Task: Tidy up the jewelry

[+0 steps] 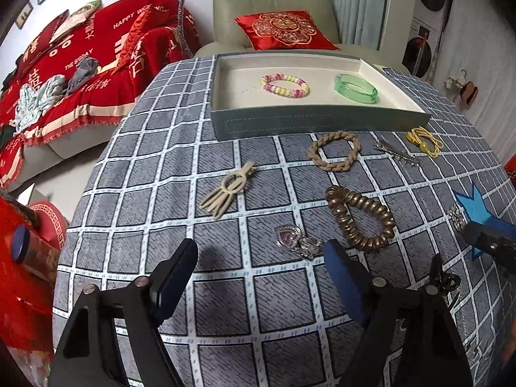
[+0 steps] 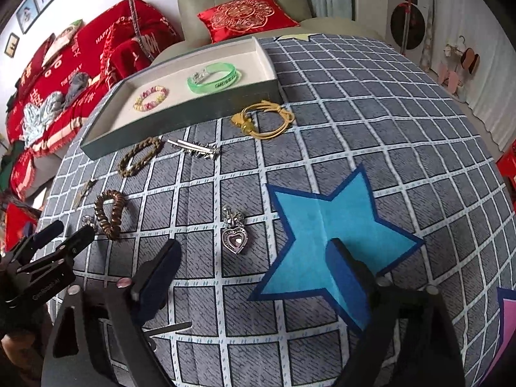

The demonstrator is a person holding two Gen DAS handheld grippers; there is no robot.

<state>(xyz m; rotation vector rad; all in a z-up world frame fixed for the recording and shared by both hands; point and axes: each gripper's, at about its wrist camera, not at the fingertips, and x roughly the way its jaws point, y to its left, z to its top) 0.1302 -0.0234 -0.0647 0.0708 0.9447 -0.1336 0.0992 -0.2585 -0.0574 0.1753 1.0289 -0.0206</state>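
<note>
Left wrist view: left gripper (image 1: 261, 258) fingers spread wide, holding nothing, hovering over the desk (image 1: 225, 290) w/ its checked cloth. Pink heart brooch (image 1: 295, 240) lies between the fingertips, nearer the right finger (image 1: 342, 277), not touched; long axis runs left-right. Just ahead of the right finger: bronze spiral hair tie (image 1: 359, 219), oval, long axis slanting away to the left. Ahead-left of the fingers: cream hair clip (image 1: 227, 190), prongs pointing toward the left finger (image 1: 175, 277). Further ahead: braided tan bracelet (image 1: 335, 151), silver hair pin (image 1: 396, 153), yellow cord bracelet (image 1: 422, 140). Beyond those, tray (image 1: 290, 124) w/ beaded bracelet (image 1: 285, 86) and green bangle (image 1: 355, 88) inside. Open cloth left of the left finger up to the desk edge. Right gripper (image 1: 483, 242) enters at far right, by a blue star (image 1: 474, 206).

Right wrist view: right gripper (image 2: 254, 261) fingers also wide apart, empty. Silver heart pendant (image 2: 234, 233) sits just ahead between the fingers, closer to the left one, long axis pointing away, heart end nearest. Right finger (image 2: 345, 274) is over the blue star (image 2: 335, 225). Tray (image 2: 180, 129) far ahead-left, long side running diagonally; yellow cord bracelet (image 2: 264, 121) just beside its near corner. Hair pin (image 2: 193, 148), braided bracelet (image 2: 140, 156), spiral tie (image 2: 111, 213) off to the left. Left gripper (image 2: 64, 237) at left edge, fingers apart. Bare cloth ahead-right.
</note>
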